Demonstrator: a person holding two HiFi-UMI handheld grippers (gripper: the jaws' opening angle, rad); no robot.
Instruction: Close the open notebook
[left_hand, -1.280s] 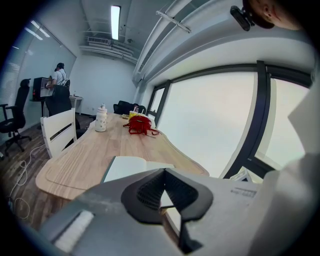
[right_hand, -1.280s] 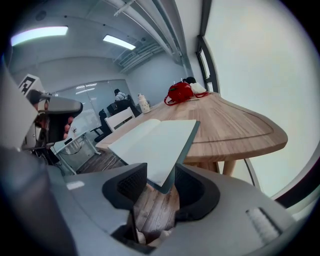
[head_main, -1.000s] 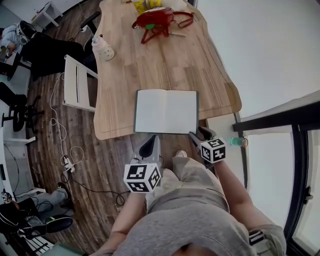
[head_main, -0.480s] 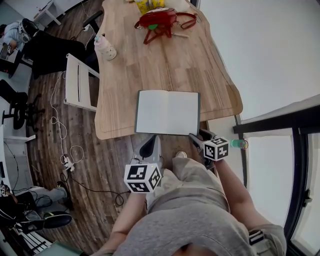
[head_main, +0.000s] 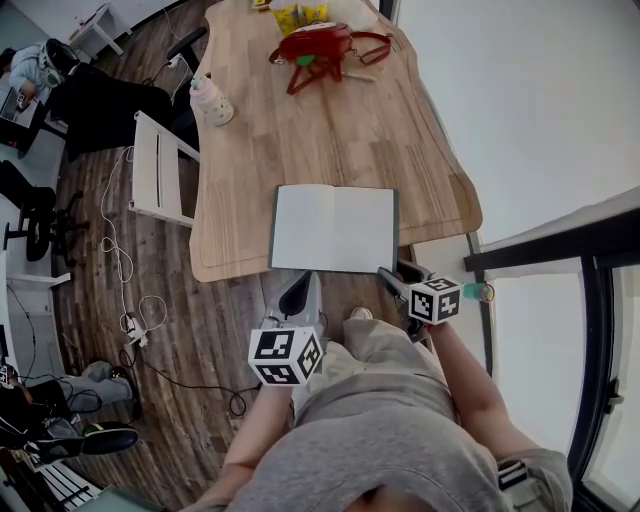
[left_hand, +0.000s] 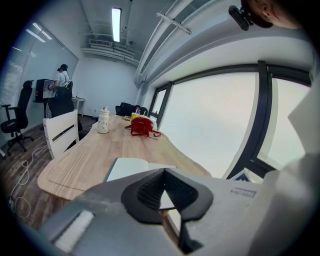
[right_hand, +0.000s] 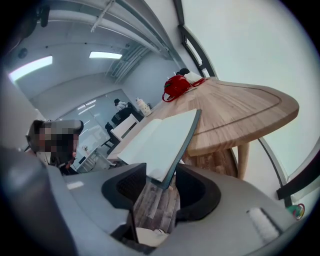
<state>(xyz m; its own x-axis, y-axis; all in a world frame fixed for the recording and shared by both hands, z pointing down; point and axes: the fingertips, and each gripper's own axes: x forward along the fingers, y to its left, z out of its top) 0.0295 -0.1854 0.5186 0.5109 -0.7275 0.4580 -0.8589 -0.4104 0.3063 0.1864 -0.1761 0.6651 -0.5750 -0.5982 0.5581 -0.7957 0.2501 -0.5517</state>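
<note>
The open notebook (head_main: 333, 228) lies flat with blank white pages up, at the near edge of the wooden table (head_main: 300, 130); its near right corner juts past the edge. My right gripper (head_main: 392, 274) sits just below that corner. In the right gripper view its jaws are closing around the corner of the notebook (right_hand: 160, 140), which sits between the pads without touching them; the gripper (right_hand: 161, 182) is still open. My left gripper (head_main: 297, 296) hangs below the table edge, under the left page, with its tips together and nothing held (left_hand: 163, 171). The notebook (left_hand: 131, 167) shows beyond it.
A red bag (head_main: 318, 45) and yellow packets (head_main: 300, 14) lie at the table's far end, and a white bottle (head_main: 210, 100) stands at its left edge. A white chair (head_main: 155, 170) stands left of the table. Cables (head_main: 125, 270) trail on the floor. A dark window frame (head_main: 560, 240) runs along the right.
My right gripper has rolled a little and edged right under the notebook's corner. The left gripper and the notebook have not moved.
</note>
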